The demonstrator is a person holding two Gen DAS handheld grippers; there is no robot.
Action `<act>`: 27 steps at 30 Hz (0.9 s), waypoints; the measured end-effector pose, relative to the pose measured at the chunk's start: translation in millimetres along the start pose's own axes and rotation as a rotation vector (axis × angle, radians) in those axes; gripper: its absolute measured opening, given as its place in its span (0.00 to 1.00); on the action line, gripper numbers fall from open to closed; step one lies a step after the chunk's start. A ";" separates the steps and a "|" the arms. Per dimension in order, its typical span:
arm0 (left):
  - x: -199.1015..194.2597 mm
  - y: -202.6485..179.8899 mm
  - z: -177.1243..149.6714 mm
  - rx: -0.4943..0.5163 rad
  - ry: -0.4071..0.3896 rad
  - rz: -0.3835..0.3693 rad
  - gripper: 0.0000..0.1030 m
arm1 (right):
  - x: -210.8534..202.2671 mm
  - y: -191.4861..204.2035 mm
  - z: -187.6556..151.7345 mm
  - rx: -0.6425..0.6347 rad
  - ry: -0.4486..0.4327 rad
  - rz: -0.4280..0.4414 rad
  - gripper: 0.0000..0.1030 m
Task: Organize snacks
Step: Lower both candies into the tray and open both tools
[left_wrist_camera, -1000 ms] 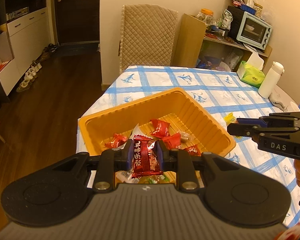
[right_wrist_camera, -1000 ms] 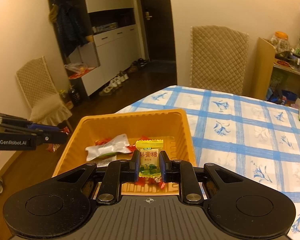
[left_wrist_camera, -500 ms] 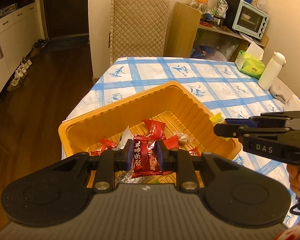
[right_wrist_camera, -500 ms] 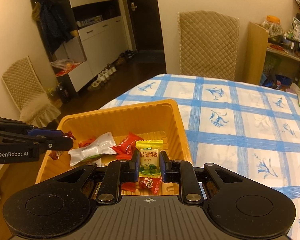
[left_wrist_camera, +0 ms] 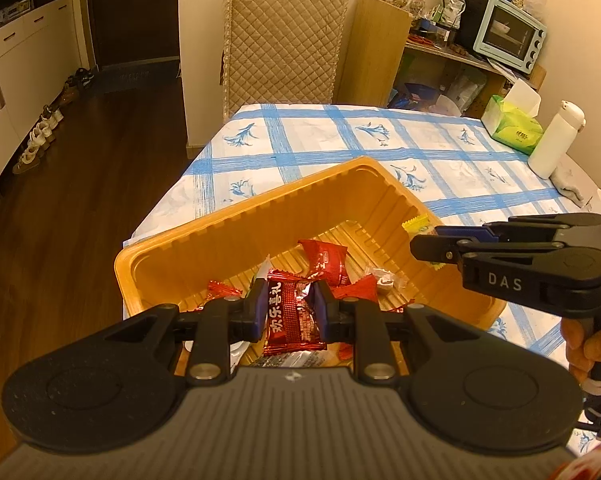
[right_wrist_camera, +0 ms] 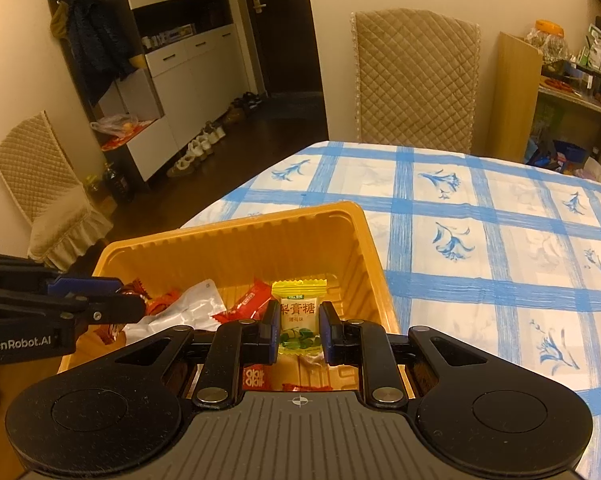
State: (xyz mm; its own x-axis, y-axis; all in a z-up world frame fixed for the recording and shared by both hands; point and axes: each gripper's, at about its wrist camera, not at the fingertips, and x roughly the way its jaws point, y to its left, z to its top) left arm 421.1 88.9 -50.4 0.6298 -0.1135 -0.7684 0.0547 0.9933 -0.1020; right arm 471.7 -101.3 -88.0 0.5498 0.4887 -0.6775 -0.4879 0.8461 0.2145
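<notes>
Holding a red foil candy packet with white Chinese lettering (left_wrist_camera: 290,314) in my left gripper (left_wrist_camera: 287,307); blue pads (left_wrist_camera: 259,309) are pinched on both its sides, jaws nearly closed. Packet hangs over the near end of the orange ribbed plastic tray (left_wrist_camera: 236,216), above the loose candies inside.

My right gripper (right_wrist_camera: 299,322) is clamped on a yellow-and-white candy packet with a green printed bottom (right_wrist_camera: 298,312), jaws narrow, pads touching both edges. That packet sits over the tray's right near corner, just inside the right wall (right_wrist_camera: 374,256). From the left wrist camera, its yellow crimped end pokes out past the right gripper tips, over the tray's right rim.

Inside the tray: several red wrapped candies (left_wrist_camera: 326,262), one white plastic pouch (right_wrist_camera: 184,308) on the left half, one small clear-wrapped brown sweet (left_wrist_camera: 384,282) towards the right wall.

Tray sits at the near left corner of the blue-checked white tablecloth (right_wrist_camera: 480,216). Well beyond the tray, at the table's far right edge: green tissue pack (left_wrist_camera: 514,130), with a white bottle (left_wrist_camera: 554,144) just beside it. Quilted beige chair (left_wrist_camera: 282,46) stands behind the table's far side.
</notes>
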 end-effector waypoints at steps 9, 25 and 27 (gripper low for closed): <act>3.3 7.1 -2.1 -0.013 0.011 -0.002 0.21 | 8.0 -1.1 2.5 0.049 -0.020 0.014 0.22; 10.2 -3.6 3.2 0.009 0.013 -0.016 0.21 | -9.9 -10.8 -12.4 0.081 -0.009 0.001 0.40; 11.5 -6.3 4.4 0.013 0.014 -0.017 0.21 | -12.2 -11.4 -12.5 0.080 -0.011 0.000 0.41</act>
State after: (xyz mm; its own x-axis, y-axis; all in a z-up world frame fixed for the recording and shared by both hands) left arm 431.4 81.5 -55.8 0.6179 -0.1309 -0.7753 0.0753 0.9914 -0.1074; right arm 462.1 -119.6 -91.0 0.5574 0.4910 -0.6695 -0.4328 0.8600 0.2703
